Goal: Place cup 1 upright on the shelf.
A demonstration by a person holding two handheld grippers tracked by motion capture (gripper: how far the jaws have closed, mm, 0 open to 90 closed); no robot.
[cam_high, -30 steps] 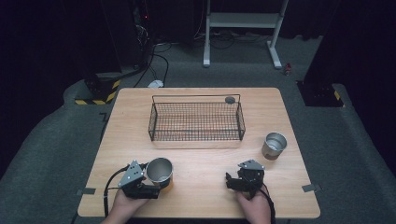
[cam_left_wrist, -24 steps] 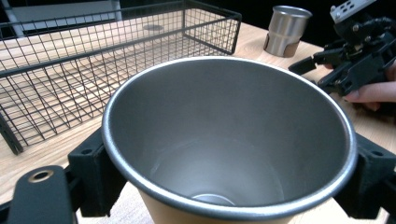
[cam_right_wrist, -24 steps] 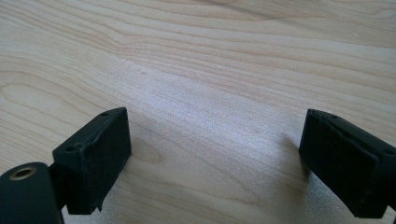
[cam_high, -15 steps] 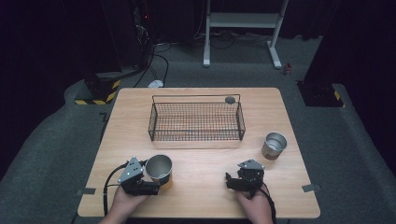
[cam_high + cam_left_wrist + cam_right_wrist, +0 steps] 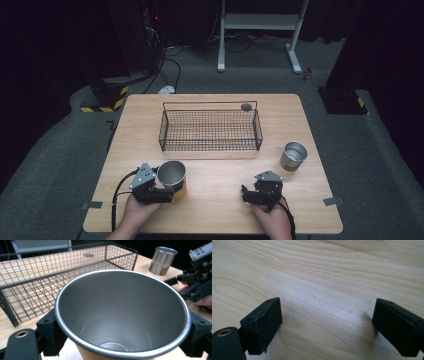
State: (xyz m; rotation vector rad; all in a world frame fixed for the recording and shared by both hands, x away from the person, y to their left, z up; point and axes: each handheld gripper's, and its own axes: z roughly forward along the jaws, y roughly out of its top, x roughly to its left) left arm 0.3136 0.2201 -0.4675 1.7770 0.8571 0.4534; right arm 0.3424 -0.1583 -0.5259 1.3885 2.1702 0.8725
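Low in the left claw view, the steel cup sits between the two black jaws, one against its left wall and one against its right, so the left claw is pinching it just below the rim. From the high view the cup stands at the lower left of the frame, on or just above the tabletop; which of the two cannot be told. It is empty, with a bare bottom showing inside.

My judgement is that it will handle as a light, rigid thing: thin brushed metal that will not give under the jaws but offers a smooth, slippery wall. It tapers toward the base, so a grip high on the wall tends to hold, while one lower down could let it slide up and out. Taking it across the widest part, with the jaws level on opposite sides, looks soundest; a firm, even squeeze should do, and it seems in no danger of breaking if bumped.

Lower right in the high view, the right claw rests over bare wood, its jaws spread wide with nothing between them.

Farther up the frame, right of centre, a second steel cup stands alone. Beyond both, at mid-frame, the wire basket sits empty.
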